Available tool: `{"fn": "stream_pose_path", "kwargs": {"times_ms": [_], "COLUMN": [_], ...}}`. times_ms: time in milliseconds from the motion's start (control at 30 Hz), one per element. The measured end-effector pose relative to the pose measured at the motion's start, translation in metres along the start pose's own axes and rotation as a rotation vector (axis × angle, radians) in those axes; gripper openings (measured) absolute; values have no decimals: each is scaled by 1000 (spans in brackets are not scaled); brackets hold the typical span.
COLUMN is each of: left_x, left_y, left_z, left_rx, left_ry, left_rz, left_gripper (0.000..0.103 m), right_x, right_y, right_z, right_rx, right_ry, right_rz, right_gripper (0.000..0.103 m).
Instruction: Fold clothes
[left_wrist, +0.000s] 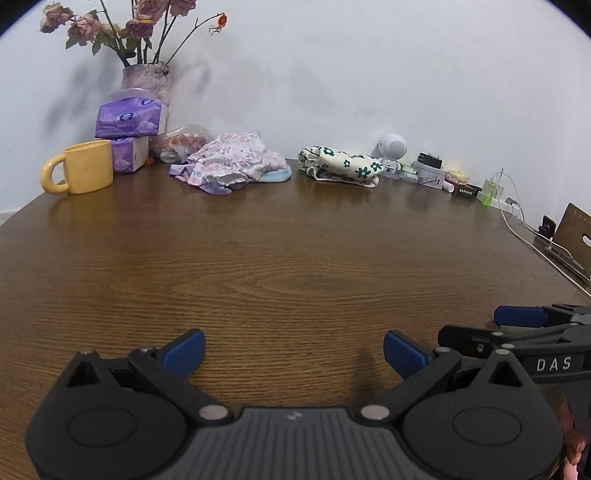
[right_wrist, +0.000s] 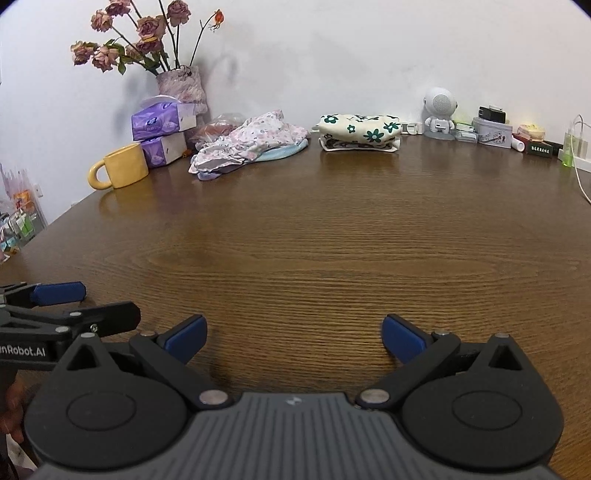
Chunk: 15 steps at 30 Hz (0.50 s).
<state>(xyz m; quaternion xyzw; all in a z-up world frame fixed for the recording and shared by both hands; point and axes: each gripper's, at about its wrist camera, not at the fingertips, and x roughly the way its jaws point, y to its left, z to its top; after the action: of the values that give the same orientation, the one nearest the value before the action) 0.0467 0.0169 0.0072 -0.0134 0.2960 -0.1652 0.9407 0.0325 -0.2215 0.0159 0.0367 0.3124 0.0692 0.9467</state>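
A crumpled pile of pink floral clothes (left_wrist: 231, 162) lies at the back of the brown wooden table (left_wrist: 280, 258), also in the right wrist view (right_wrist: 251, 144). A folded cream garment with green flowers (left_wrist: 341, 164) lies to its right, also in the right wrist view (right_wrist: 360, 133). My left gripper (left_wrist: 293, 354) is open and empty over the near table. My right gripper (right_wrist: 293, 338) is open and empty beside it. Each gripper shows at the edge of the other's view.
A yellow mug (left_wrist: 83, 168), purple tissue packs (left_wrist: 129, 122) and a vase of dried roses (left_wrist: 147, 79) stand back left. A white robot figure (right_wrist: 439, 110), small boxes (right_wrist: 493, 131) and a cable (right_wrist: 580, 173) line the back right wall.
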Motion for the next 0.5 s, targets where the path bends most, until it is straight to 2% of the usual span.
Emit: {"fn": "stream_pose_path", "kwargs": {"times_ms": [500], "left_x": [3], "left_y": [-4], "left_z": [0], "left_rx": [9], "left_ry": [6], "left_rz": [13], "left_gripper": [103], "right_x": [1], "right_y": [2], "right_z": [0], "right_rx": [-14], "right_ry": [8], "right_rz": [-10], "right_gripper": [103]}}
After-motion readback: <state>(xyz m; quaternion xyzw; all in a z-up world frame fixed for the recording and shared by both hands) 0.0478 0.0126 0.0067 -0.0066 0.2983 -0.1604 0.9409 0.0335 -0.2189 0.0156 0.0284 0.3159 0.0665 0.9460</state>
